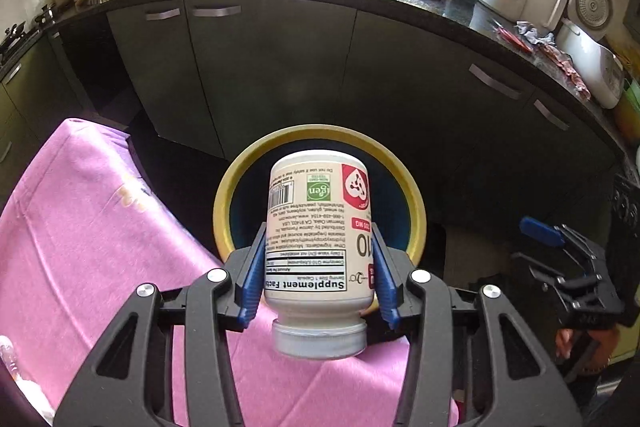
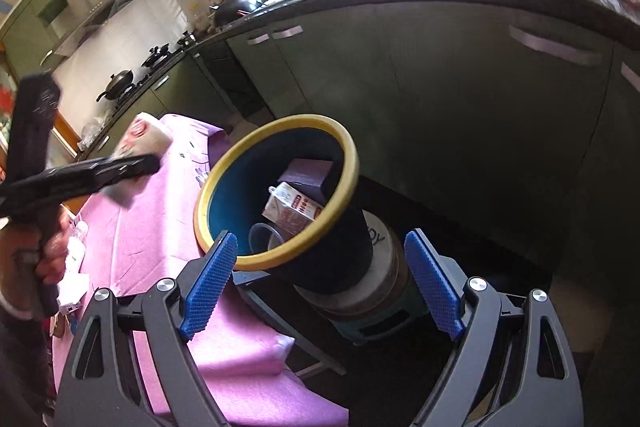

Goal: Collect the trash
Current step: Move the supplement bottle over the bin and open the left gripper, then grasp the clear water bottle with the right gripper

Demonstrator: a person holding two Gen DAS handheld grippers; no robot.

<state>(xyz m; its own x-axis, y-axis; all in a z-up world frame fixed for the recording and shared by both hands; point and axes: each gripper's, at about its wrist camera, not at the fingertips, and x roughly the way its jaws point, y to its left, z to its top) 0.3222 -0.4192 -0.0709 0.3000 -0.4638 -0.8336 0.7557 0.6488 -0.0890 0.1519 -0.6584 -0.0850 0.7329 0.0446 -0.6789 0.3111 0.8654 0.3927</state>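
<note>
The left gripper (image 1: pixel 320 267) pinched a white supplement bottle (image 1: pixel 318 239) between its blue pads, cap toward the camera and base pointing away, so the bottle's long axis ran along the fingers. Straight ahead of that base, and lower, gaped the yellow-rimmed bin (image 1: pixel 320 135), which stood just off the edge of the pink-clothed table (image 1: pixel 100 227). Seen from the left wrist, the bottle covered much of the bin's mouth, so the coming move looked to be a short carry forward and a release. The right gripper (image 2: pixel 320 287) was spread wide with nothing between its pads; the bin (image 2: pixel 348 163) stood ahead of it too, with a small carton (image 2: pixel 294 213), a purple box (image 2: pixel 310 173) and a clear cup (image 2: pixel 266 237) inside. The left hand carried the trash
</note>
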